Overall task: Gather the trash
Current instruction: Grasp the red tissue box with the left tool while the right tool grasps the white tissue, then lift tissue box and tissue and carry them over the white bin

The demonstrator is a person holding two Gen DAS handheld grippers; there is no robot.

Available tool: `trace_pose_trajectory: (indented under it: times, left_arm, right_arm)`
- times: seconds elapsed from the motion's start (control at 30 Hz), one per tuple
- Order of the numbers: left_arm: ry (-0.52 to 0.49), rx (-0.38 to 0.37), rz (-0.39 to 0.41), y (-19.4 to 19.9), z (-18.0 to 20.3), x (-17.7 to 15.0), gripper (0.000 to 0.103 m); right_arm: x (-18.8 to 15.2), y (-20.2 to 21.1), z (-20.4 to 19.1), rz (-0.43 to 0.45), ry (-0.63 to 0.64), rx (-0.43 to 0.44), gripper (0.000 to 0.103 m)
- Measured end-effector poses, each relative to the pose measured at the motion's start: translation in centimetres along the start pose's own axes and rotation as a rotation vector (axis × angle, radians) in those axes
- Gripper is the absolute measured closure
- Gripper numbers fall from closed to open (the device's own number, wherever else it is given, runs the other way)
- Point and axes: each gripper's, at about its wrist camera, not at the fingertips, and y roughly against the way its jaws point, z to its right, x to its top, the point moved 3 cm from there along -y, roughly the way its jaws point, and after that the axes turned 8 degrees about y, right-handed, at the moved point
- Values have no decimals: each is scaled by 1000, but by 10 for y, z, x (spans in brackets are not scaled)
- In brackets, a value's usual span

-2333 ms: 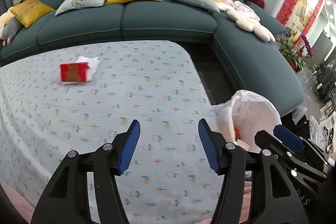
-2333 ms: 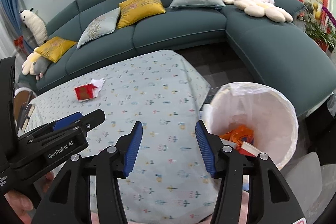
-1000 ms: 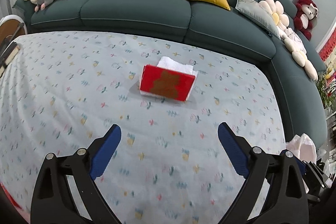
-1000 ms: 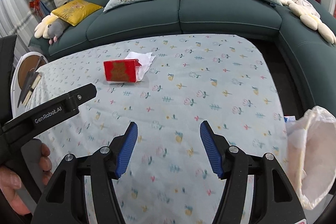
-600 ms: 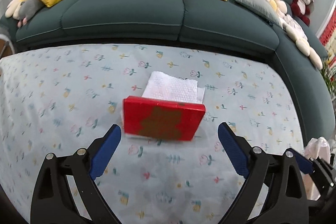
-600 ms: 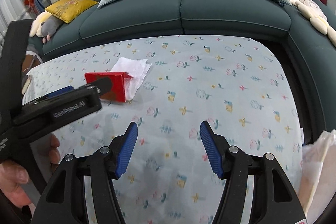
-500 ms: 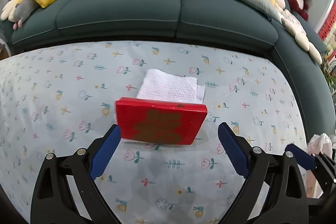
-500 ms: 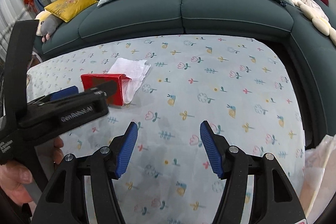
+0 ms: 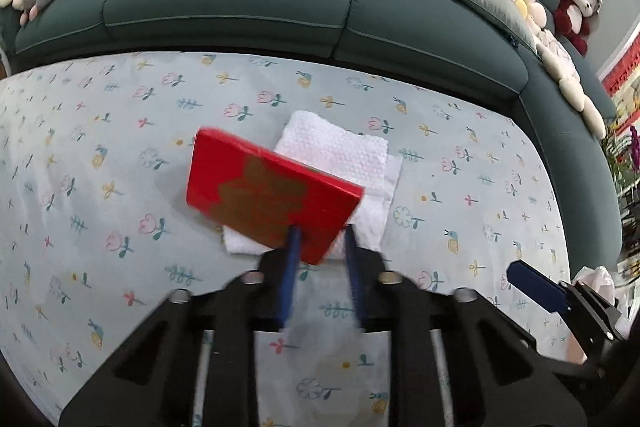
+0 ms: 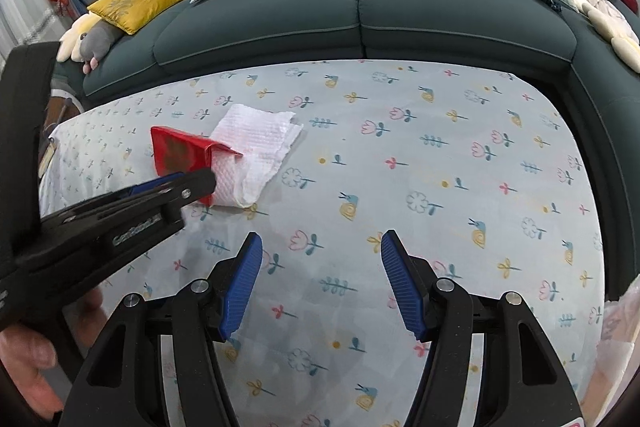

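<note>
The red box [image 9: 272, 197] is gripped at its near lower corner by the left gripper [image 9: 320, 247], whose blue jaws are drawn close together on the card, one on each face. The box is seen tilted, its far end toward the sofa-side edge of the table [image 9: 460, 195]; whether it is already clear of the cloth cannot be told. It is taken by a corner probably because that is the part that offers a thin edge for the narrow jaws. Under and behind the box a white paper napkin [image 9: 340, 155] lies on the flowered cloth, in the left half of the table, near the sofa-side edge; in the right wrist view part of it appears folded up against the open side of the box. The right gripper [image 10: 322, 279] is held above the near middle of the table with its jaws wide apart and nothing between them, presumably kept free for the napkin. At the table's right edge a bit of the white trash bag [image 10: 624, 315] is visible, where the box is judged to belong.
</note>
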Motion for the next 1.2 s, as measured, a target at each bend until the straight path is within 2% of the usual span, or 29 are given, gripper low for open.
trace_pose_trajectory:
  times: [0.1,0.23,0.47,0.53,0.63,0.67,0.73,0.77,0.8,0.9,1.03,1.2]
  left_arm:
    - [45,-10,2,5,-15,0,103]
    - [81,-2,18,12,-32,0,103]
    - [125,-7,37,20,-56,1,103]
    - [129,-8,42,23,-59,3,103]
    - [143,-29,48,27,-62,7,101]
    - [141,-29,52,29,-62,9,95]
    - [146,-29,61,34,-63,11,73]
    - [158,-26,69,37,-63,13,52]
    - [170,-25,83,40,-63,14,41]
    - [188,-44,96,44,-56,19,34]
    - [177,-41,76,39,-38,28,32]
    - [99,0,-4,22,-5,6,32]
  right_arm:
    - [7,-6,-8,2,4,16,43]
    - [16,-18,-20,-2,4,40,43]
    - [32,-48,-41,-24,-16,85,49]
    - [36,-55,-48,-28,0,90,52]
    - [37,-69,-56,-57,27,87,66]
    - [36,-70,-57,-53,33,80,69]
    - [33,-69,-58,-54,54,80,81]
    - [31,-68,-58,-62,58,90,90]
    - [28,-67,-58,-68,55,103,94]
    - [11,-57,-53,-79,52,111,96]
    - [-16,-42,-49,-87,48,115,96]
    - [-55,-18,-38,-96,2,111,96]
